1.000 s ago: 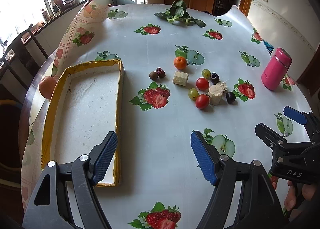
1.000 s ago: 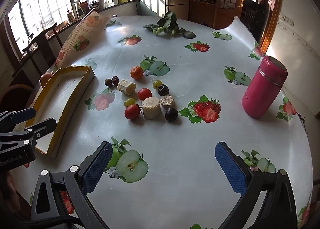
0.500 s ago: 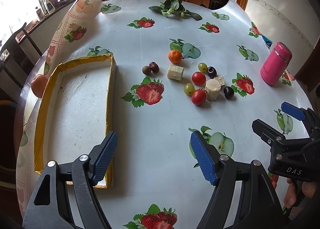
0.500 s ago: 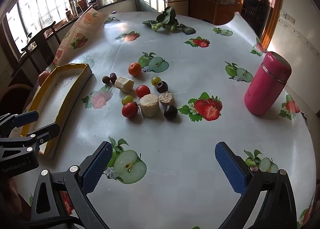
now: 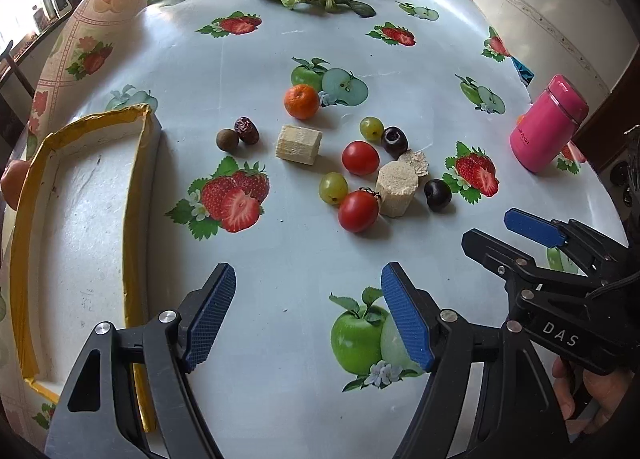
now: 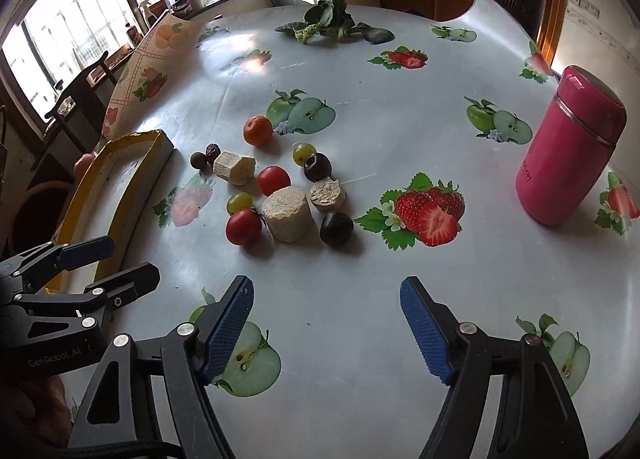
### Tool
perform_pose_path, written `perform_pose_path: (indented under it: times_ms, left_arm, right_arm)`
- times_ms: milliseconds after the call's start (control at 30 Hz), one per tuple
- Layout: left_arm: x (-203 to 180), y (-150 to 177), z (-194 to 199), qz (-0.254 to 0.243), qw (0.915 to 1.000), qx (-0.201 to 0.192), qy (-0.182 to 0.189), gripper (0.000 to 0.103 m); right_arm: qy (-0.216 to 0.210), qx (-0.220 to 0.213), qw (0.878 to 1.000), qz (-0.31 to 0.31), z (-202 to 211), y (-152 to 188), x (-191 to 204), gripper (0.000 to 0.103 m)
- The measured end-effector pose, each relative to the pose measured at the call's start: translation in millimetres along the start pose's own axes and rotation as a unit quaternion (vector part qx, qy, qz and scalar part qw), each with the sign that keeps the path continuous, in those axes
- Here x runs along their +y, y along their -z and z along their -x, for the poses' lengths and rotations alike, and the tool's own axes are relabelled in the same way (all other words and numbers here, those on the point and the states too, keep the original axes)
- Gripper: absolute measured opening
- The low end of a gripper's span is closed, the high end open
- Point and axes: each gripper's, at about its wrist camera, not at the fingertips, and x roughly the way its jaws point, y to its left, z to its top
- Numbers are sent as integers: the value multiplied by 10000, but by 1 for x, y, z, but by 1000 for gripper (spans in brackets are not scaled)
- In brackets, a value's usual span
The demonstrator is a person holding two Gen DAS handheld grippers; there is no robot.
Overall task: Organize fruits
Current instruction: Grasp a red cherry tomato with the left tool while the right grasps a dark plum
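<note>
— Both hand-held grippers hang over the near side of the counter, see? The left hand-held gripper has its jaws spread wide with nothing between them, and the right hand-held gripper is just as open and just as empty.

— Why hold them back like that?

— My guess is nothing is chosen yet. The fruits sit in a loose cluster mid-counter, well ahead of both, so open jaws leave either one ready to come down on a piece.

— And where does it all go?

— Probably the yellow-rimmed tray on the left. It has no fruit in it, and the left hand-held gripper hovers just beside its near corner.

— Count them for me.

— Two red tomatoes: the nearer tomato and the farther tomato. Two green grapes, one near, one farther back. Two dark plums. One orange, farthest back. One red date touching one brown longan, nearest the tray.

— And the pale lumps?

— Three, not clearly fruit: a block, a round chunk touching the nearer tomato, and a smaller crumbly piece behind it.

— Anything else?

— One pink flask upright on the right, one bunch of leafy greens at the far side.
</note>
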Motion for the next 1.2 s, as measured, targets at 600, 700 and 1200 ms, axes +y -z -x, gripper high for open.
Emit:
perform_pose_path:
  times_ms: [600, 700, 1200]
  left_arm:
    - [-6, -24, -67, 48, 9970, 368, 679, 54]
    - [-13, -25, -66, -106, 9971, 289, 689, 45]
    - [7, -9, -26, 51, 9970, 175, 747, 27]
  right_arm:
    - [-267, 318, 9991, 93, -64, -30, -8, 29]
    - [-229, 304, 9993, 62, -65, -31, -9, 25]
    - [-420, 74, 9990, -128, -24, -11, 0, 23]
